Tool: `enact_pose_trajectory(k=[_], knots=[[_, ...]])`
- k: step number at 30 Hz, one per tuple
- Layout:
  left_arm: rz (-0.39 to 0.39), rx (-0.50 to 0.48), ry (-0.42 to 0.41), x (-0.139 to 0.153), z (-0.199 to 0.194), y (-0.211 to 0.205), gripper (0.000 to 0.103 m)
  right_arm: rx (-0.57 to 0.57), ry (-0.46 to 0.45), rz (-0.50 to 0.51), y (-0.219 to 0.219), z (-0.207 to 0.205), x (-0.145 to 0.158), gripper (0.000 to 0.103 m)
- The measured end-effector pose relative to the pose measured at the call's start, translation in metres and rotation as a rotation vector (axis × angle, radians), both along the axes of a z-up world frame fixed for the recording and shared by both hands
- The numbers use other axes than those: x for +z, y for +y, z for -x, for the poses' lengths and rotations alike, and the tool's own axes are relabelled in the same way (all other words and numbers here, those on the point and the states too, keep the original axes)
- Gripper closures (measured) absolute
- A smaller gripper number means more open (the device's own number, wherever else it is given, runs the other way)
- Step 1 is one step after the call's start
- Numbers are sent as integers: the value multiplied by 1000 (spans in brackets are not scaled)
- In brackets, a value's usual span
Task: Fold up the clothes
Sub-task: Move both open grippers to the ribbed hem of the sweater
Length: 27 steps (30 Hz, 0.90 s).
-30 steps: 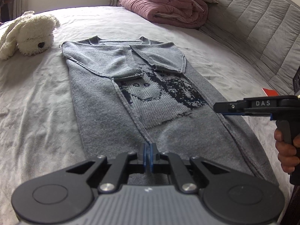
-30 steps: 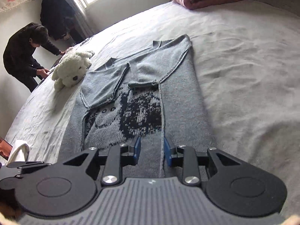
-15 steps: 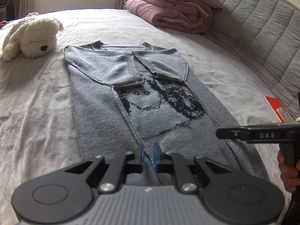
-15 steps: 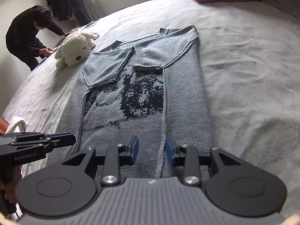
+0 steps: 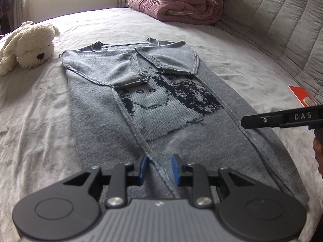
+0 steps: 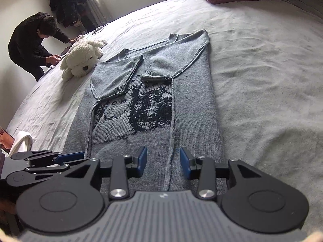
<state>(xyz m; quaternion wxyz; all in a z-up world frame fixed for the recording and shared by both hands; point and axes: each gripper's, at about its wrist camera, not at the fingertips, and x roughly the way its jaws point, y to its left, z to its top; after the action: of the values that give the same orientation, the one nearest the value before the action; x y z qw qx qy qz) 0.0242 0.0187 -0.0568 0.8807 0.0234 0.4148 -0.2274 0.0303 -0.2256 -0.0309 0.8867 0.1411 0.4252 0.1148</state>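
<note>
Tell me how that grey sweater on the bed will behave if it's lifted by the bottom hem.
The grey sweater is a soft knit lying limp and flat, so it will probably sag. Its folded-in sleeves lie loose and may slip out. The wrinkled bedsheet probably grips it a little.

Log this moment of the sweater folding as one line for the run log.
stage: sides and sleeves folded in | sweater: flat on bed | left gripper: opening, empty | right gripper: opening, empty
</note>
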Motion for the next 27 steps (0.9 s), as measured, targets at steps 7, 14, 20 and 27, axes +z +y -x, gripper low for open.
enact_pose_trajectory(k=[7, 14, 20, 27], knots=[[11, -11, 12, 4, 15, 2, 77, 17, -5, -3, -10, 11, 3, 60], [-10, -72, 15, 5, 46, -2, 77, 29, -9, -25, -26, 27, 5, 60], [-16, -139, 35, 7, 73, -1, 77, 35, -24, -42, -40, 41, 11, 59], [29, -229, 92, 7, 98, 9, 77, 76, 28, -101, -51, 55, 6, 59]])
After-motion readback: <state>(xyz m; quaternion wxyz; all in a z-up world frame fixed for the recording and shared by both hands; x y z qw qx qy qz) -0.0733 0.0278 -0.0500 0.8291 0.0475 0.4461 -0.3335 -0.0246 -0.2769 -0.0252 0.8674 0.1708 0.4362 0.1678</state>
